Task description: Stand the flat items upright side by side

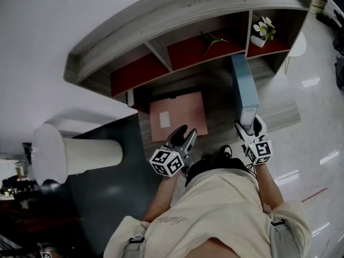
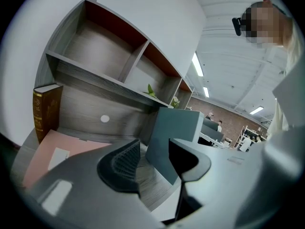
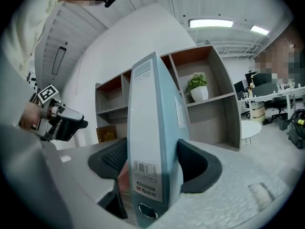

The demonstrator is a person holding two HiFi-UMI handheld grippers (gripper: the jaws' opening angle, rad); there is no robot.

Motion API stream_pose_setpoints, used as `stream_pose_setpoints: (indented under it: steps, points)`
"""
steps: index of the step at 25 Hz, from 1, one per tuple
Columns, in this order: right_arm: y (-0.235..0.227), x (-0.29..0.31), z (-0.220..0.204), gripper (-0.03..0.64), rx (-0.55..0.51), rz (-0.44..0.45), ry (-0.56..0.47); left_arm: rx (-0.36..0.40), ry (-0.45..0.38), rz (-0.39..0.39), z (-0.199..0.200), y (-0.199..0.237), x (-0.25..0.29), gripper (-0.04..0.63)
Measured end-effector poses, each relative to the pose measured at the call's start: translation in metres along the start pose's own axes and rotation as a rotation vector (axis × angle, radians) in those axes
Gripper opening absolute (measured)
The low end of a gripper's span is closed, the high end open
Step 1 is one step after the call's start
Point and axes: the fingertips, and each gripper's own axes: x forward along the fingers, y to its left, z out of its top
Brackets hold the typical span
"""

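Pinching blue binder in R tool — upright, spine to cam, right of pink folder lying flat on surface under shelf. Holding L tool spread, empty — at folder's near edge. Also brown book upright at surface's far left.

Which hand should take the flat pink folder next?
Left: the left hand-held gripper is open and empty by the pink folder; the right hand-held gripper holds the blue binder.
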Motion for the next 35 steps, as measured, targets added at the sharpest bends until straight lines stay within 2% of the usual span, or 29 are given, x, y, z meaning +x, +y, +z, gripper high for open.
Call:
stream_pose_setpoints:
  steps: [3, 8, 13, 15, 18, 21, 24, 35]
  points:
    - [-0.002, 0.003, 0.0, 0.325, -0.027, -0.016, 0.019, -0.001, 0.001, 0.0, 0.0, 0.0, 0.0, 0.206]
    - [-0.013, 0.001, -0.018, 0.317, -0.113, -0.041, 0.116, -0.012, -0.005, 0.016, 0.0, 0.002, -0.003, 0.206]
    - [-0.032, 0.006, -0.031, 0.311, -0.128, -0.088, 0.176, -0.025, -0.001, 0.051, -0.003, 0.014, -0.008, 0.204]
    - [-0.035, 0.007, -0.035, 0.308, -0.168, -0.073, 0.201, -0.032, -0.003, 0.062, -0.004, 0.016, -0.008, 0.204]
    - [-0.028, 0.006, -0.039, 0.305, -0.254, 0.0, 0.23, -0.04, -0.007, 0.069, -0.003, 0.017, -0.005, 0.204]
    - [-0.02, 0.003, -0.048, 0.304, -0.241, 0.061, 0.239, -0.044, -0.005, 0.069, -0.005, 0.017, -0.001, 0.204]
    - [-0.014, 0.008, -0.046, 0.304, -0.254, 0.084, 0.232, -0.046, 0.001, 0.066, -0.007, 0.016, 0.001, 0.204]
    - [-0.038, 0.043, -0.037, 0.304, -0.243, -0.001, 0.237, -0.053, -0.015, 0.089, -0.005, 0.023, 0.001, 0.204]
